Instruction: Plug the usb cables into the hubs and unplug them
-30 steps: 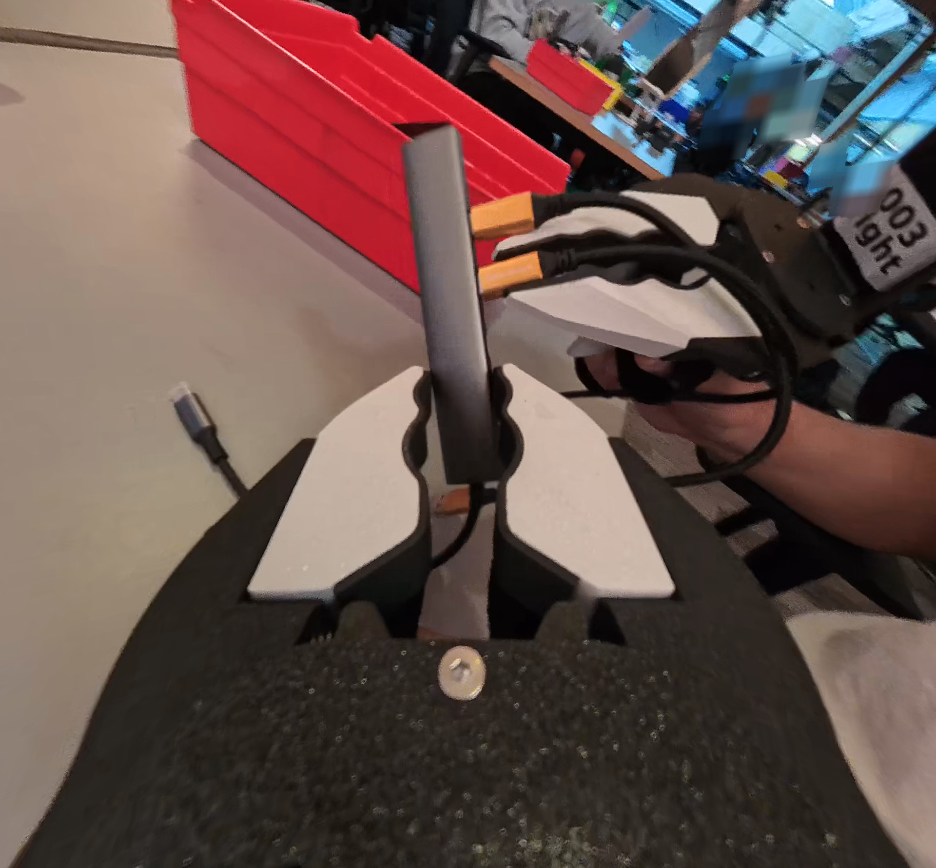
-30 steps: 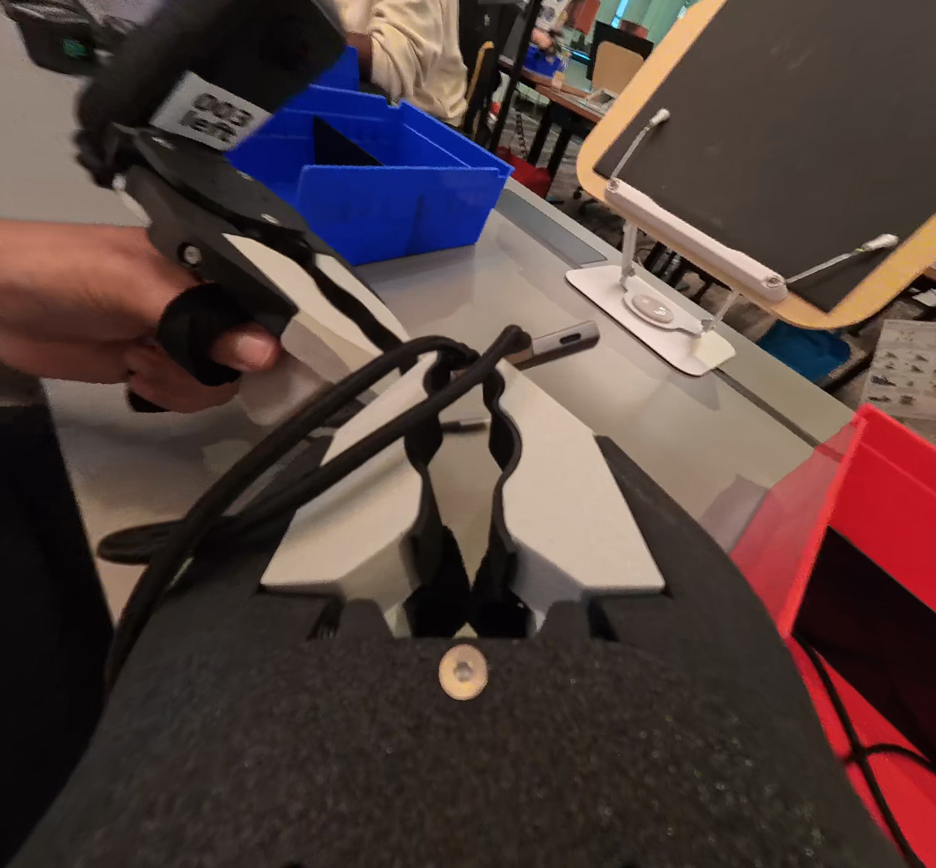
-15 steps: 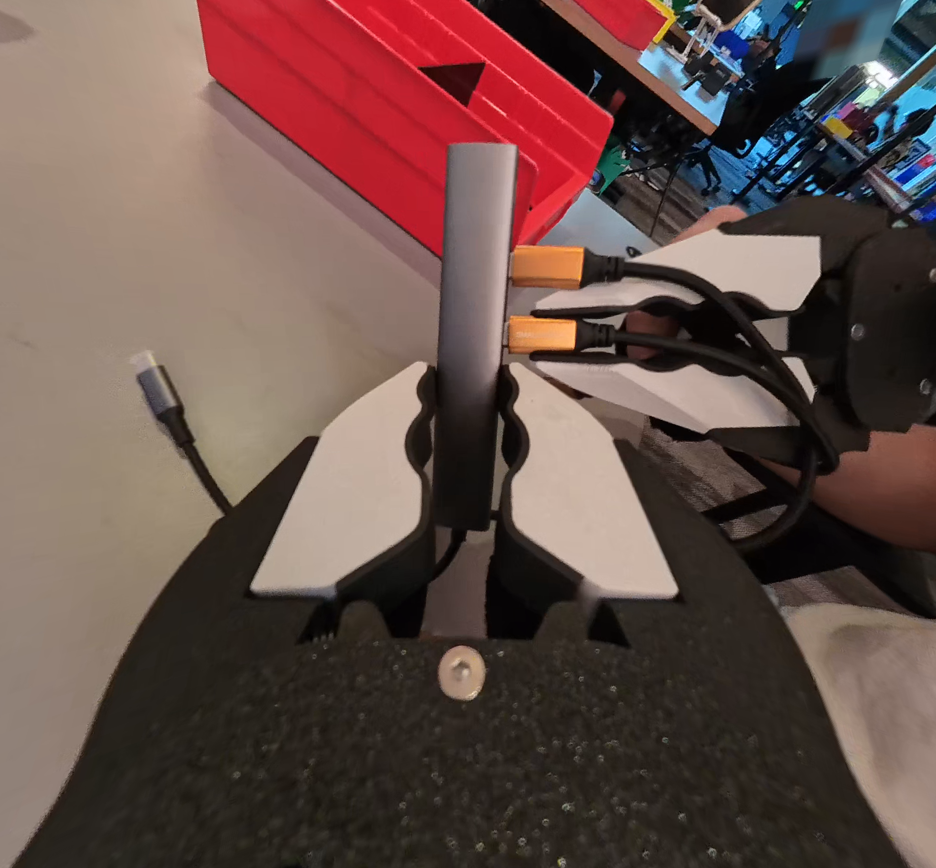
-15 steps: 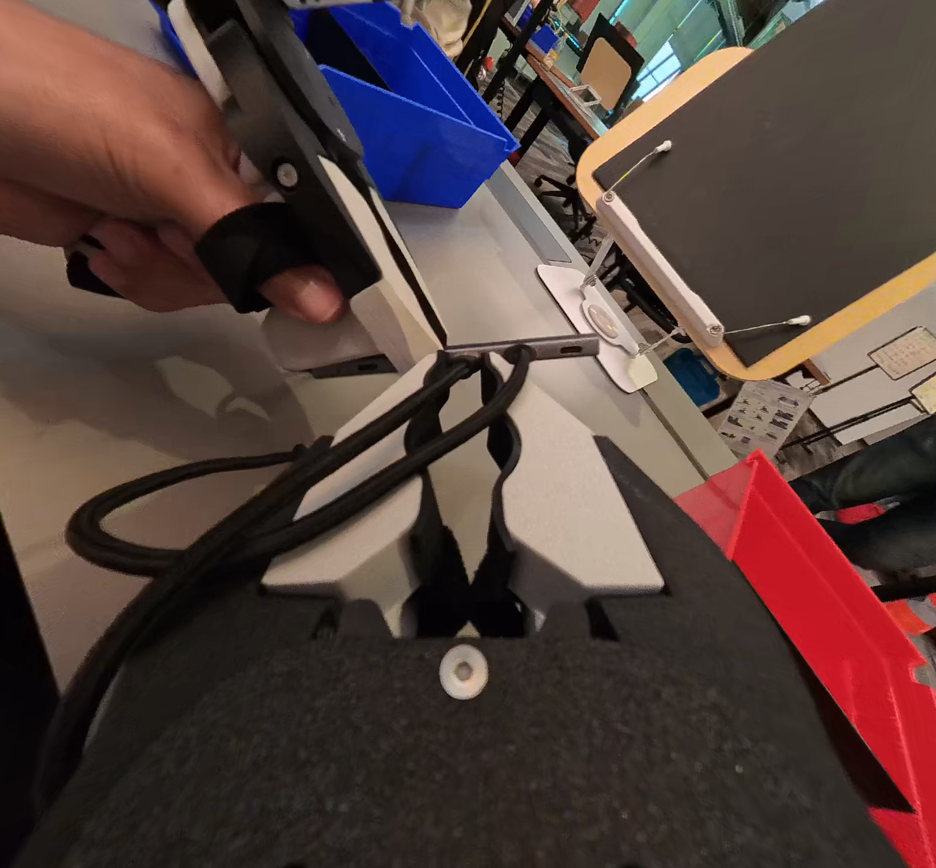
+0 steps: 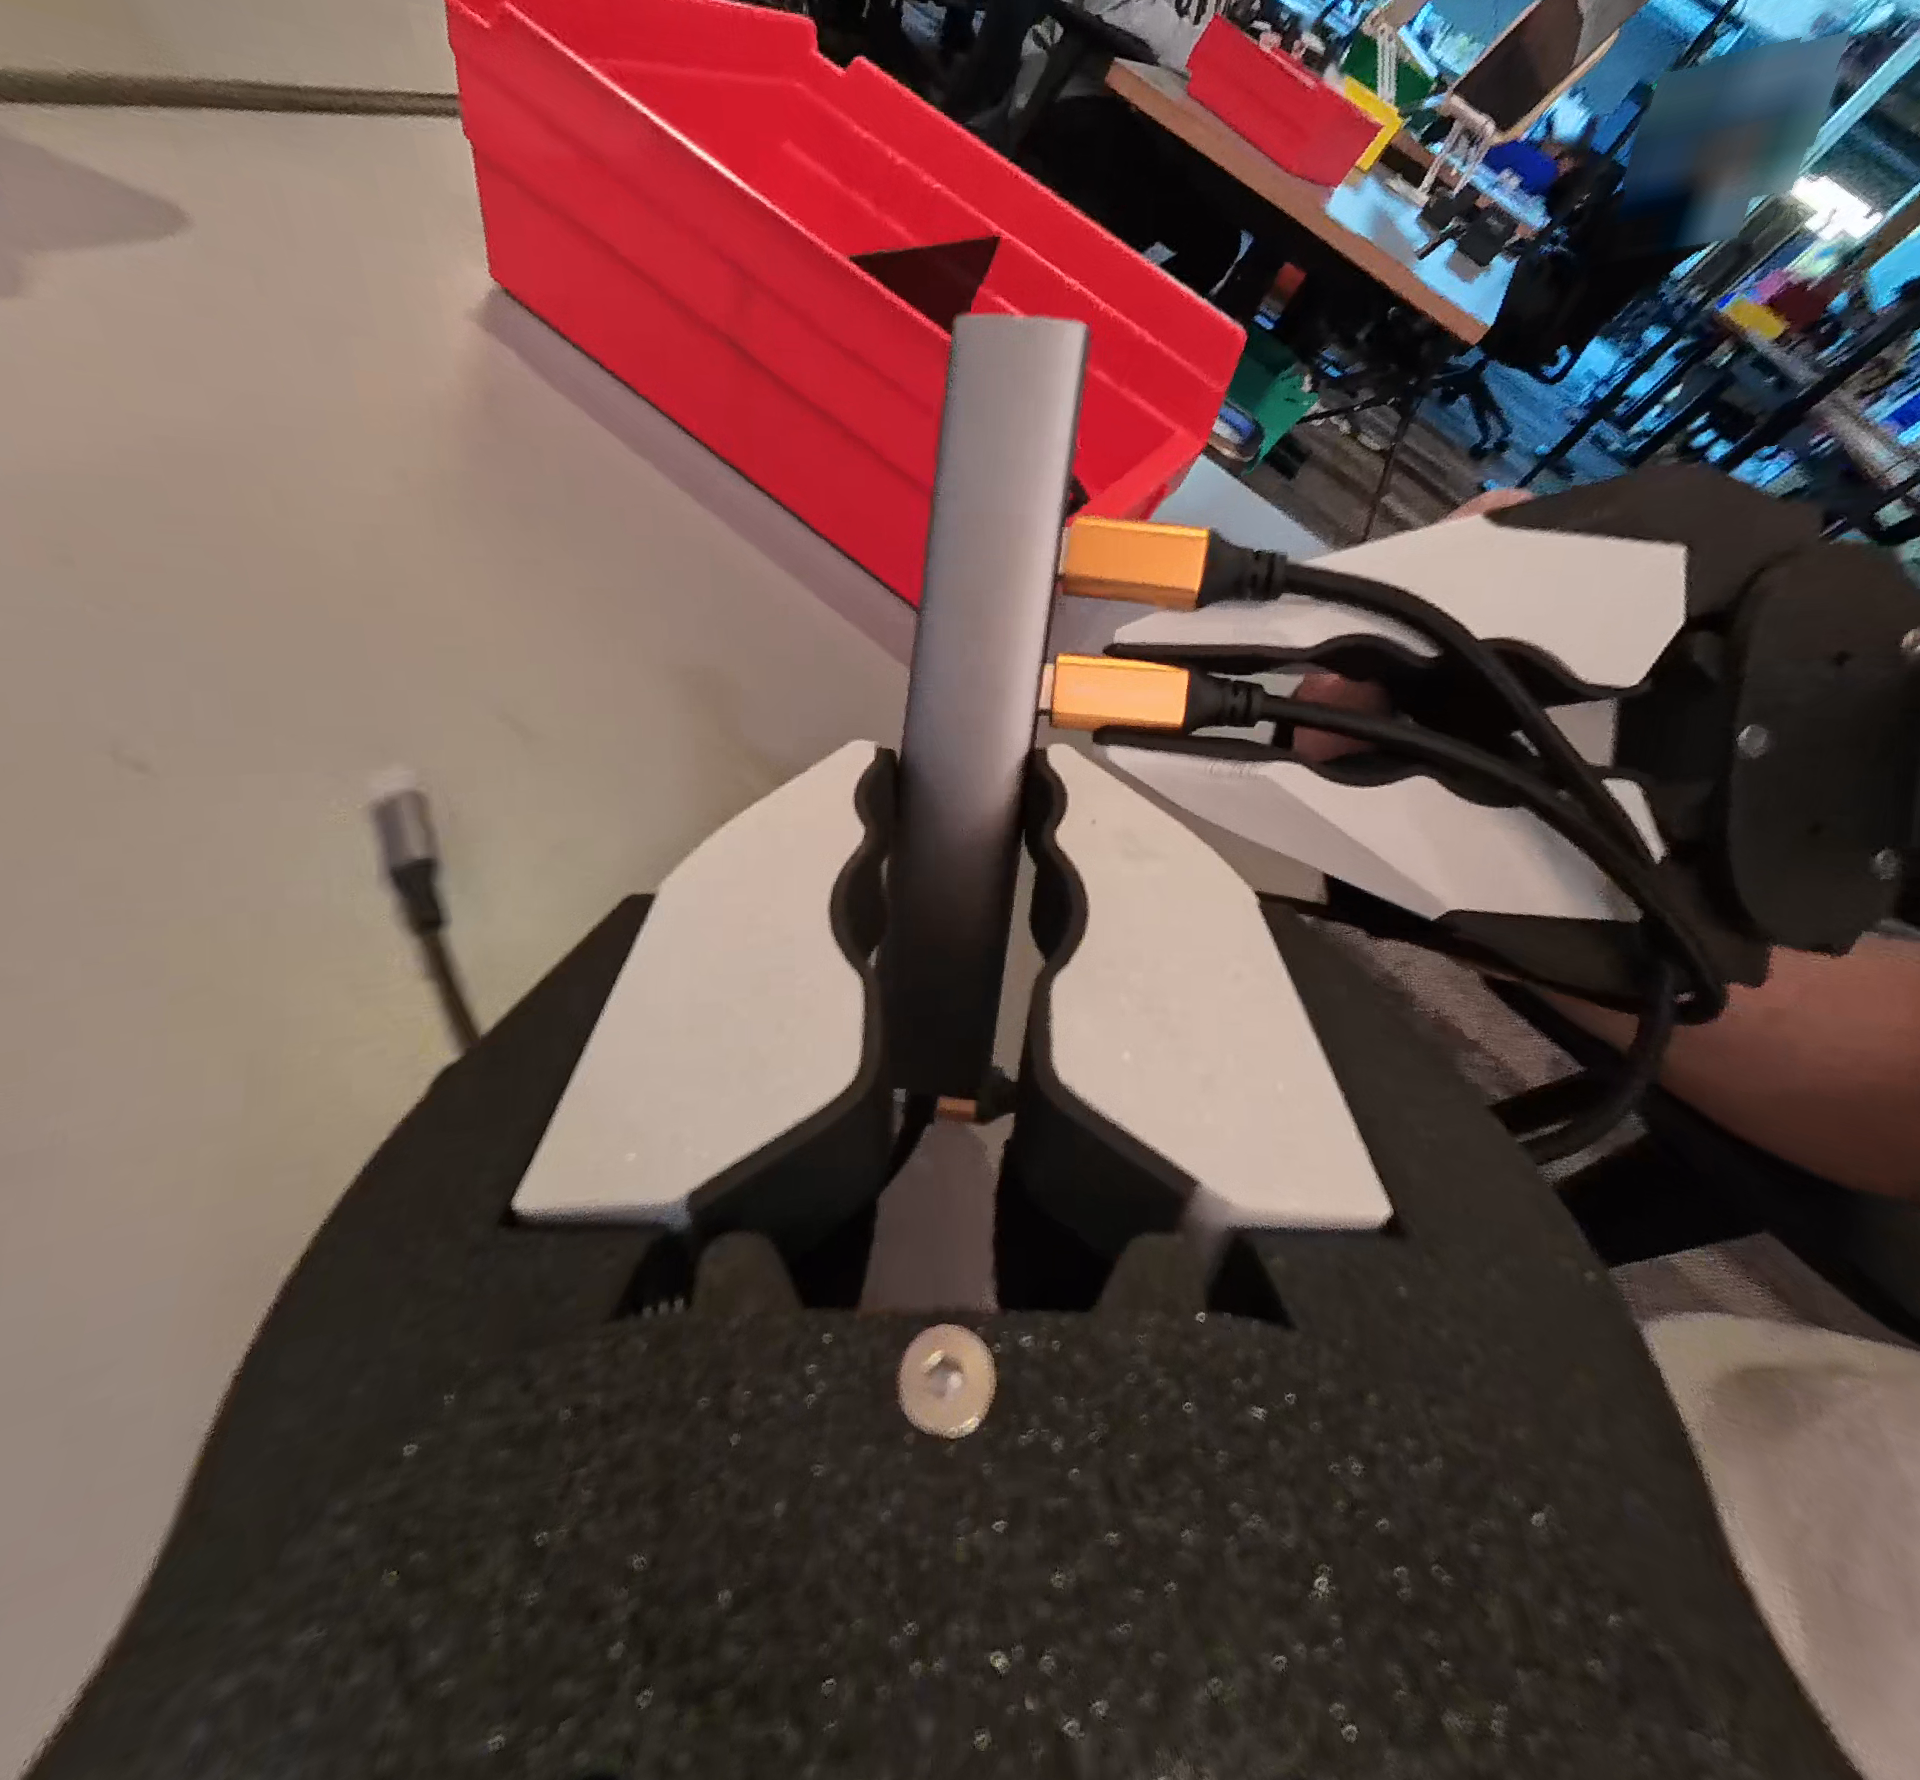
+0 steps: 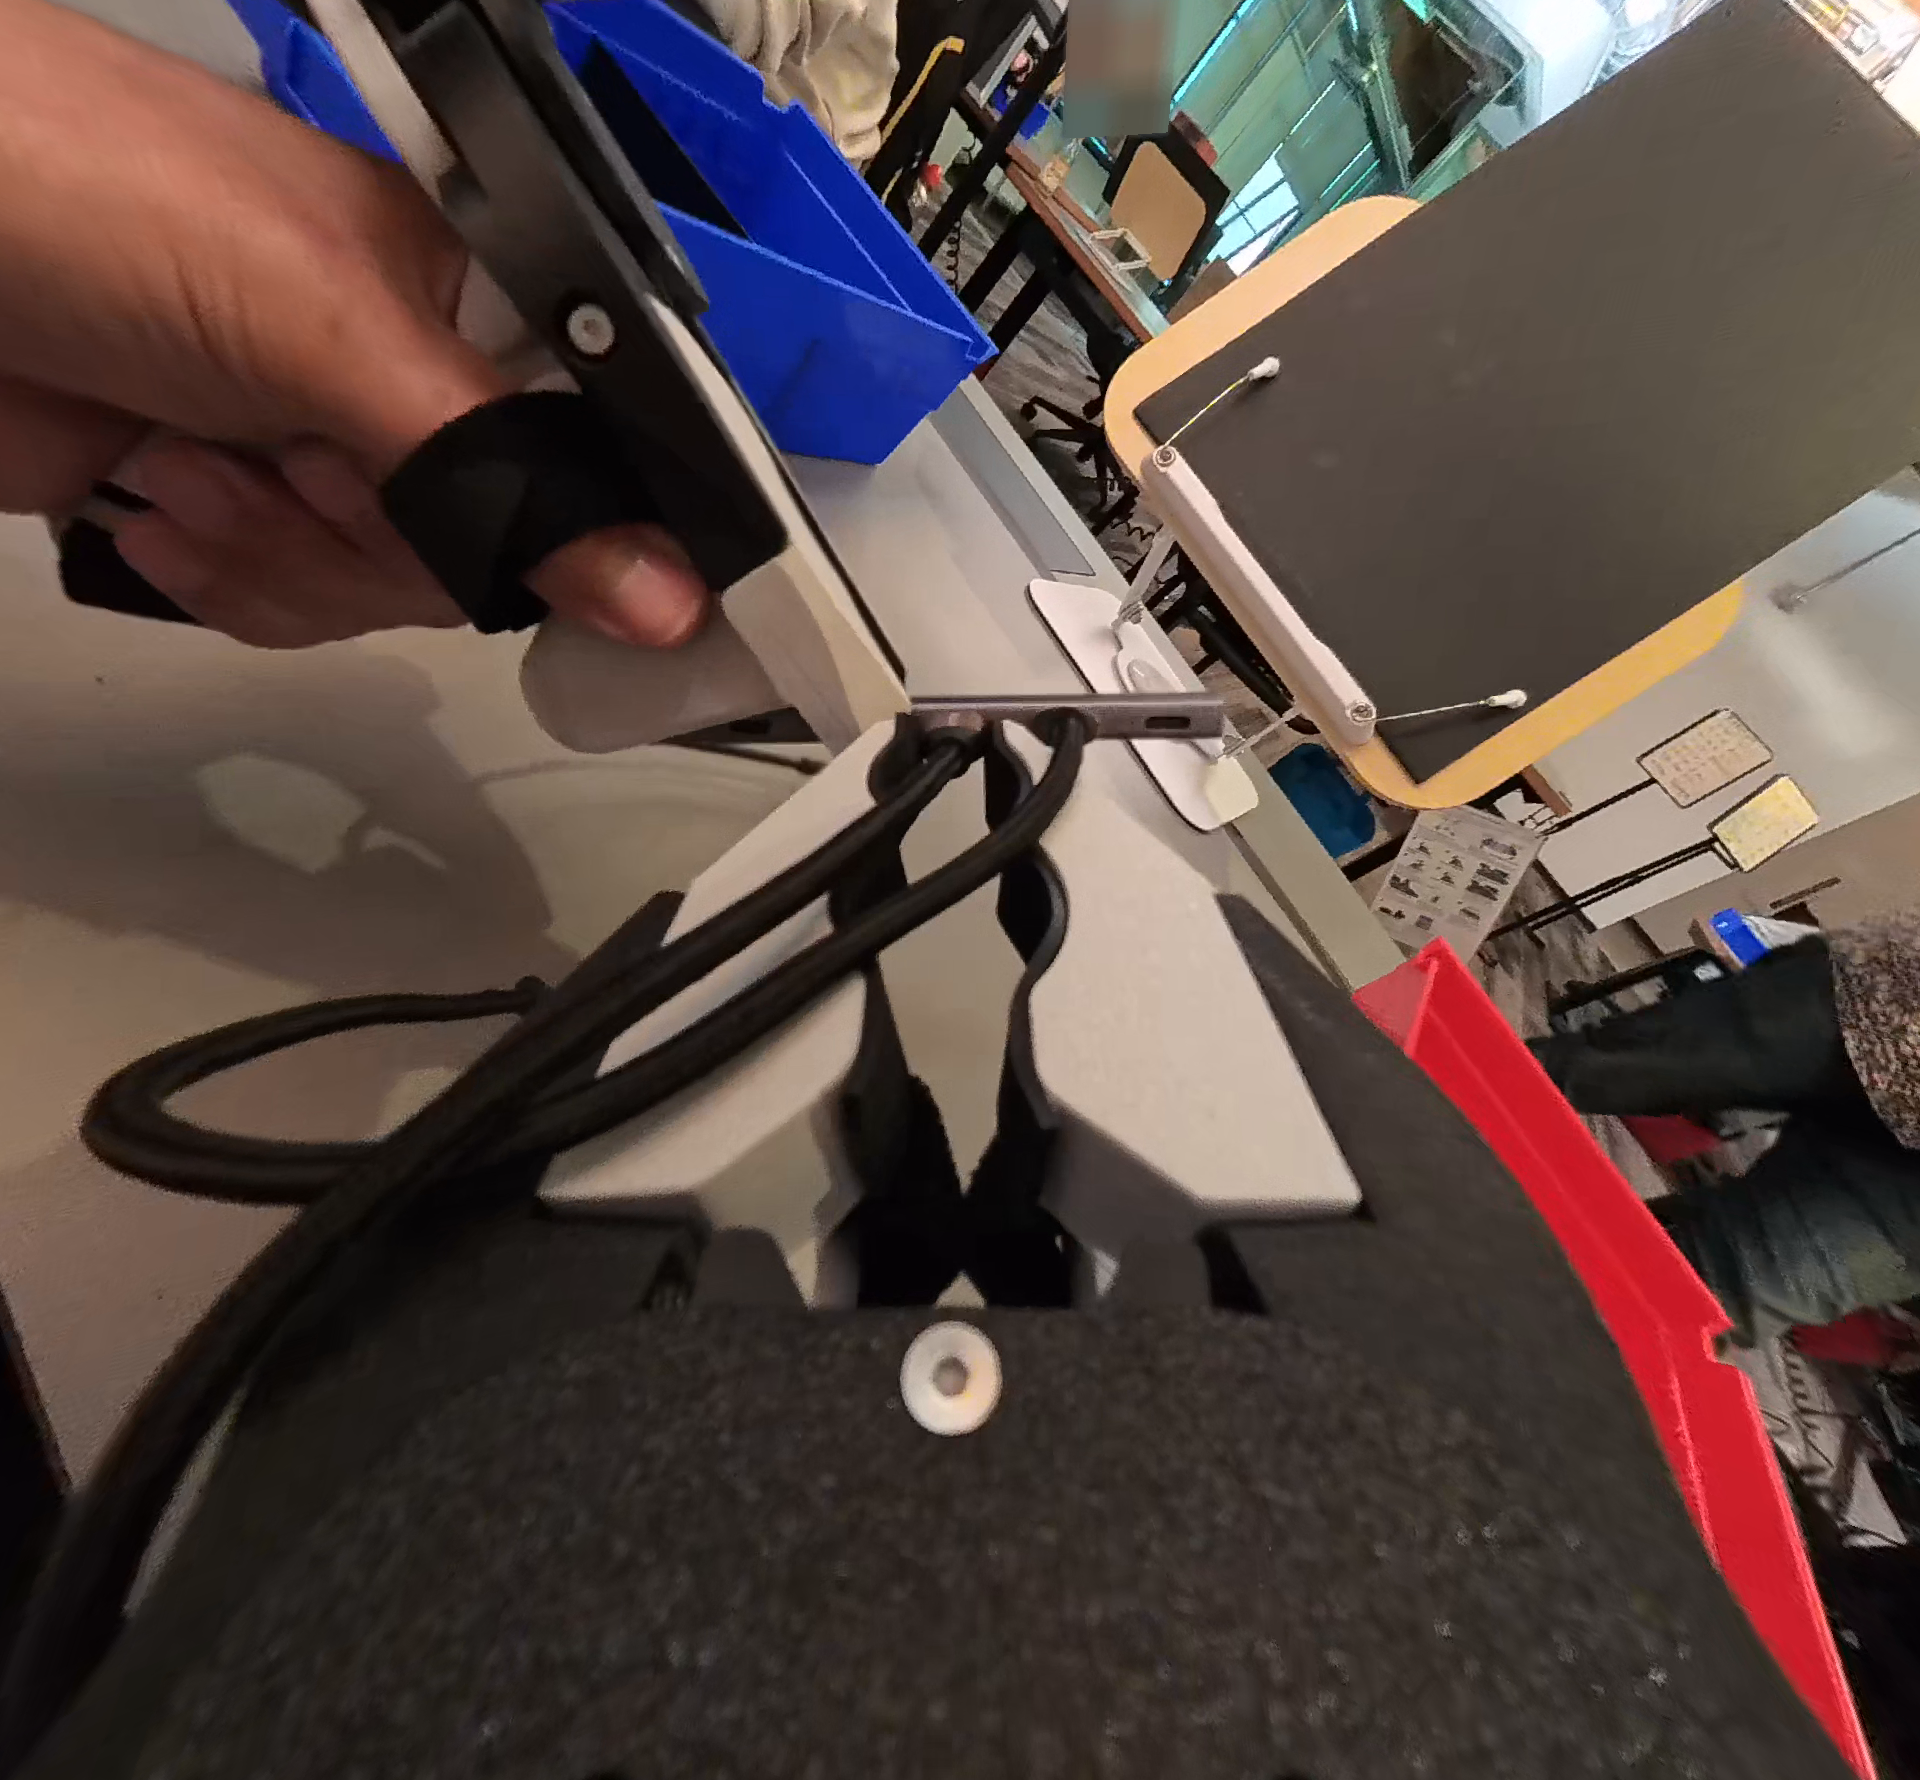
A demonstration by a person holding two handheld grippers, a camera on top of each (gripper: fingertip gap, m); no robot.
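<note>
Hub, slim grey metal bar (image 5: pixel 1003 650), frame centre, clenched upright in left tongs (image 5: pixel 956 909). Two orange-headed black cables (image 5: pixel 1127 691) seated; right tongs (image 6: pixel 951 857) grasping the lower. Plugging done; next, straight pull-out.

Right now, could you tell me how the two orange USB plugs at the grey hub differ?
The upper orange metal USB plug sits flush against the slim grey hub; the lower orange metal USB plug shows a sliver of gap. The lower lies between the right gripper's fingers; the upper lies above them. Both trail black cables.
</note>
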